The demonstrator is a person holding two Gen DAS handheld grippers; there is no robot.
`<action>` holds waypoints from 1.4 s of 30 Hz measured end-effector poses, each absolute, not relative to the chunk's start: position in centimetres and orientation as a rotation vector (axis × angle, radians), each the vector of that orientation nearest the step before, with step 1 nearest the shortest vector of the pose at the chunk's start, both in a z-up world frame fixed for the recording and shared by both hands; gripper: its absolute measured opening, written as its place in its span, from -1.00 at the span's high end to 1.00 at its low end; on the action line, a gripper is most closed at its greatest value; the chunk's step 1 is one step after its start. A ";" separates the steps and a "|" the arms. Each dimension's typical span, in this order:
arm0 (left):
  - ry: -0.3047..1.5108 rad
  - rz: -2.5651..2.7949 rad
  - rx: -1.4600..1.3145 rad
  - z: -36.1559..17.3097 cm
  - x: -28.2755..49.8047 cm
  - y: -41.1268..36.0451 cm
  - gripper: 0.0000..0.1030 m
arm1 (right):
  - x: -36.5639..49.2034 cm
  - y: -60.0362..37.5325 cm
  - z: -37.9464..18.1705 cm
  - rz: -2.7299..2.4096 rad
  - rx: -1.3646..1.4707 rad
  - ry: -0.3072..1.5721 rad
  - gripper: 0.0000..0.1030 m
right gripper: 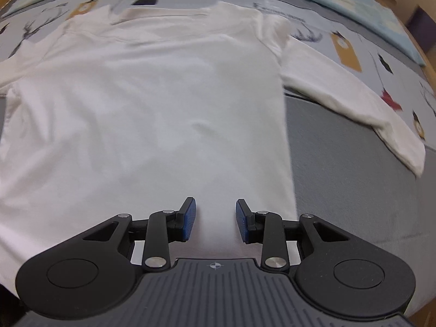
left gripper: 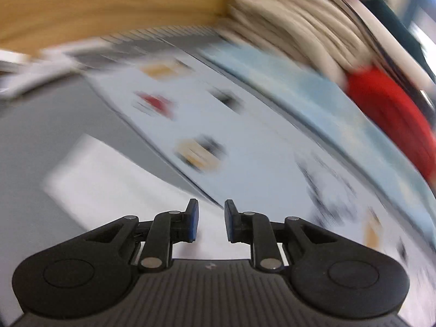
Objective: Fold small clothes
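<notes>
A small white long-sleeved shirt (right gripper: 152,103) lies flat on a grey bed surface (right gripper: 340,177), collar at the far side, its right sleeve (right gripper: 354,95) spread out to the right. My right gripper (right gripper: 215,219) is open and empty, low over the shirt's near hem. In the blurred left wrist view a white patch of the shirt (left gripper: 109,179) lies on the grey surface. My left gripper (left gripper: 211,222) is open and empty over its edge.
A pale blue sheet printed with deer and tags (right gripper: 348,51) covers the far part of the bed and shows in the left wrist view (left gripper: 218,125). Beyond it are a light blue pillow (left gripper: 286,81), a wooden headboard (left gripper: 109,2), beige folds (left gripper: 286,21) and something red (left gripper: 389,111).
</notes>
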State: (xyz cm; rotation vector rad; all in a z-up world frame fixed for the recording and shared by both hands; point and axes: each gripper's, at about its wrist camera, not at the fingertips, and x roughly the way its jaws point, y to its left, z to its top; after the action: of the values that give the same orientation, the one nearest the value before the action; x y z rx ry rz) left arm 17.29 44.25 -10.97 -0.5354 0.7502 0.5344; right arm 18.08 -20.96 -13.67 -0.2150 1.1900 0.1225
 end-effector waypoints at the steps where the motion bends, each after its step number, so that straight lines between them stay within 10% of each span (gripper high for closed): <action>1: 0.795 0.492 -0.542 -12.0 18.1 43.3 0.56 | 18.1 -21.5 -13.7 0.110 -0.191 1.181 0.34; 6: 1.041 0.503 -0.434 -16.2 20.6 38.7 0.59 | 17.6 -25.4 -11.7 0.053 -0.005 1.062 0.34; 13: 0.859 0.395 -0.372 -5.0 21.2 30.2 0.53 | 16.5 -35.2 -9.8 -0.114 0.223 0.821 0.75; 18: 0.725 0.204 -0.310 0.9 17.5 21.0 0.16 | 17.5 -44.2 -11.8 -0.246 0.488 0.786 0.70; 32: 0.852 0.120 -0.051 -7.5 21.2 8.2 0.21 | 23.6 -55.5 -20.0 -0.432 0.851 0.667 0.27; 35: 0.860 0.144 -0.079 -7.8 22.5 9.0 0.21 | 25.8 -55.5 -19.7 -0.430 0.744 0.667 0.89; 42: 0.899 0.170 -0.063 -7.9 22.8 9.4 0.21 | 27.2 -60.4 -18.8 -0.560 0.625 0.583 0.95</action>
State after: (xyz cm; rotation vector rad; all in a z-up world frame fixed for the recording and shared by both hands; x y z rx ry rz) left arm 22.80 9.36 -7.92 -0.0625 0.8993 0.1695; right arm 27.18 -60.45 -18.81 0.6250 0.5834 -0.5604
